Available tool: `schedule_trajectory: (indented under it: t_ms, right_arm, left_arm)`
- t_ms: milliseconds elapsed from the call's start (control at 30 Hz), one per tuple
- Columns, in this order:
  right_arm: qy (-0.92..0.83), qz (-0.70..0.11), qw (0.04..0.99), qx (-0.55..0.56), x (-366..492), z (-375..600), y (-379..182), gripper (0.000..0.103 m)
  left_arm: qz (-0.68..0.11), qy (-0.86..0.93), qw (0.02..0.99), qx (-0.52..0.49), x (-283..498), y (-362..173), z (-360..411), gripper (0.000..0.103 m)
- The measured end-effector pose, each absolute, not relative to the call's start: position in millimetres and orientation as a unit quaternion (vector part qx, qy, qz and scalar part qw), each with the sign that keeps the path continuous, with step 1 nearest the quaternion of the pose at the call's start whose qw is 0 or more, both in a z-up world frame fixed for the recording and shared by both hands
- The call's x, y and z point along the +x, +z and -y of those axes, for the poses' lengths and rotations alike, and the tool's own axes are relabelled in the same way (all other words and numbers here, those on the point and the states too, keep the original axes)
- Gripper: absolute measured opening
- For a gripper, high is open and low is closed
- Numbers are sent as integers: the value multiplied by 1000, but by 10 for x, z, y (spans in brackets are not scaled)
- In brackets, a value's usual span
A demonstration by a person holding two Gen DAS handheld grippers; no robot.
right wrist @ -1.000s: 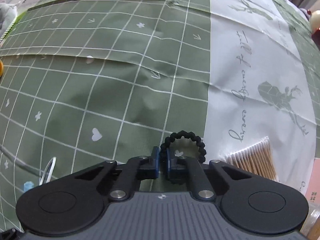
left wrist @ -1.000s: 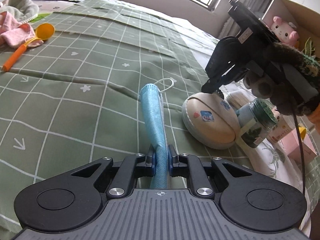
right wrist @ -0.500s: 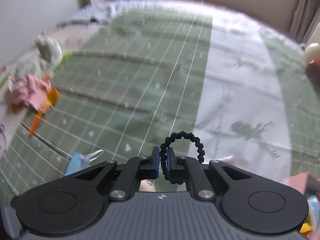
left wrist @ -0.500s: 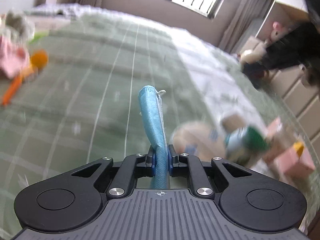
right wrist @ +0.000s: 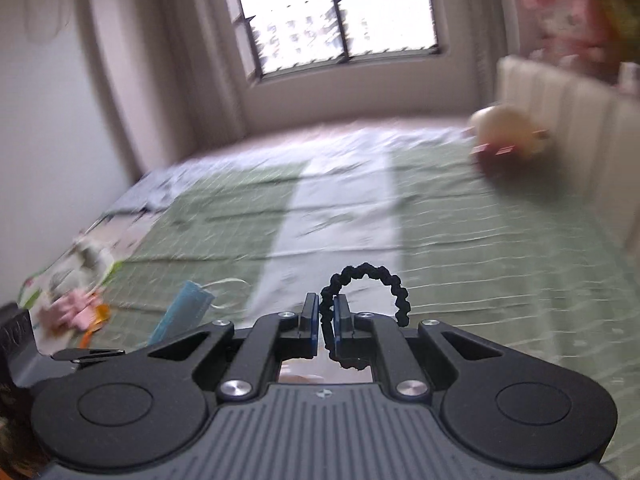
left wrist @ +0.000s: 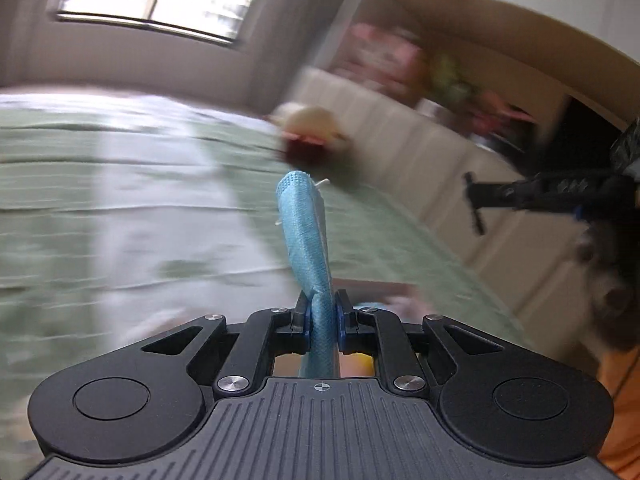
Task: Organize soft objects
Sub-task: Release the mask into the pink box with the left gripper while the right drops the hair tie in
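Motion blur covers most of both wrist views. The green bedspread (left wrist: 60,184) shows as streaks, and its grid lines cannot be traced. A rounded cream and red object (right wrist: 508,140) on the bed is smeared; its identity cannot be determined. The pink items (left wrist: 380,56) on the shelf are unreadable shapes. The lower part of the blue face mask (left wrist: 306,236) is hidden between the pads and behind the gripper body. The black hair tie (right wrist: 370,280) is partly hidden in the same way. The pink and orange clutter (right wrist: 80,312) is too blurred to identify.
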State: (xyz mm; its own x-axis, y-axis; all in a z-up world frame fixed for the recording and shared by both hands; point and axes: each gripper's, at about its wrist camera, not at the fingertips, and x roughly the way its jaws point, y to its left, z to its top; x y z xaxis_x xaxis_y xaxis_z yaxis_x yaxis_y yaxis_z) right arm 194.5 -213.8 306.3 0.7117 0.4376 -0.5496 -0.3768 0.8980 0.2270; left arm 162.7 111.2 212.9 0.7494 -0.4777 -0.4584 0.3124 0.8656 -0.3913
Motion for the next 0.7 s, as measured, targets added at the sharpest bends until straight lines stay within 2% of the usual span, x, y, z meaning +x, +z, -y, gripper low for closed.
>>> schedule_trajectory:
  t_ms: [167,267,467,500,533,700]
  right_arm:
    - [204,-305,924,106,1949,2937,2617,7]
    - [169,-284,938,107,1947,3214,2349,7]
    - [154,-302,935,102,1982,3523,1842,7]
    - [156,-306,933,106,2001,3548,1778,7]
    - [161,-310,930,114,2036,3569,1726,7]
    - [239,-330,893,192,2286,3404,1640,7]
  left_arm:
    - [-288,-301,880,-229,2318,1858,-50,14]
    - [-294,-318,865,-254,2667,1541,419,23]
    - [-423,-229,863,-152,3127,800,1184,24]
    - [-436,-216,864,-129,3139,721,1228,20]
    - [-445,-209,866,-97,3107,657,1270,16]
    - [-417,-207,885,3,2991,686,1455,18]
